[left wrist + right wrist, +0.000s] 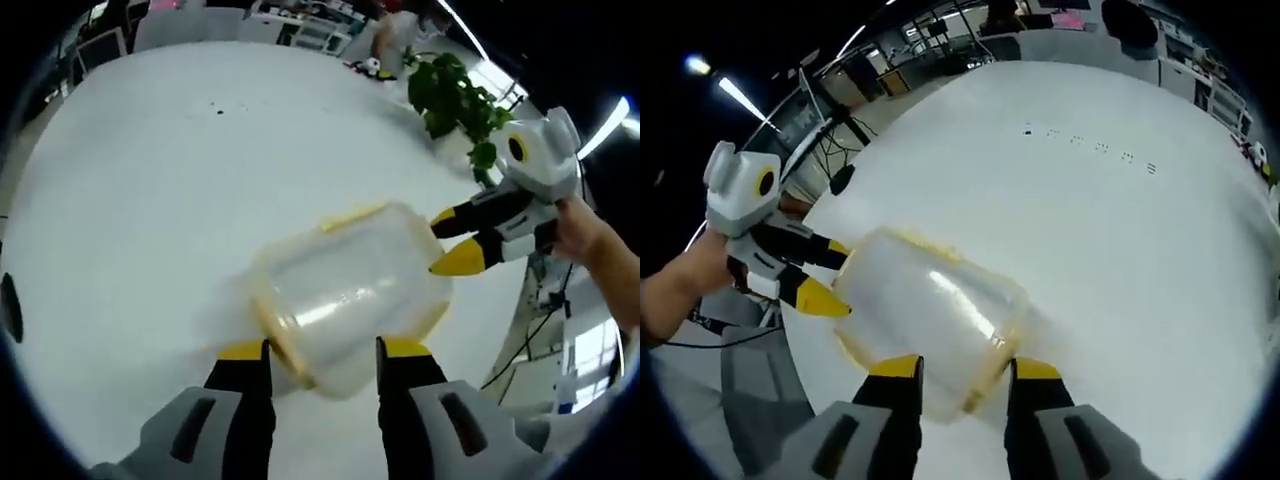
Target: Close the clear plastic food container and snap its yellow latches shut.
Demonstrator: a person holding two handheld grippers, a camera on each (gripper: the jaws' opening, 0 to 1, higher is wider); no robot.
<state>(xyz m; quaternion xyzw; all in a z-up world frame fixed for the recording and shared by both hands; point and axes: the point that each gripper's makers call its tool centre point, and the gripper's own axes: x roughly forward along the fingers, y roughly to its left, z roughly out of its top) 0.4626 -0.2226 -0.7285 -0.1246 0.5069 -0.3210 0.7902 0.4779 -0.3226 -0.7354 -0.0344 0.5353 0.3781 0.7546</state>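
White round table (150, 200) under us, both grippers, left gripper (320, 352) and right gripper (960, 368), pinching opposite ends of the clear container (345, 290) held aloft; uneven squeeze could pop it loose, yellow latches (352, 215) unsnapped.

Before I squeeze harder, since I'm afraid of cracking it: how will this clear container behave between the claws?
The clear container looks thin-walled and see-through with nothing visible inside, so probably light and somewhat flexible. Its smooth, glossy sides may slip between the left claw and the right claw. It appears held between them above the white table, so it could twist or drop.
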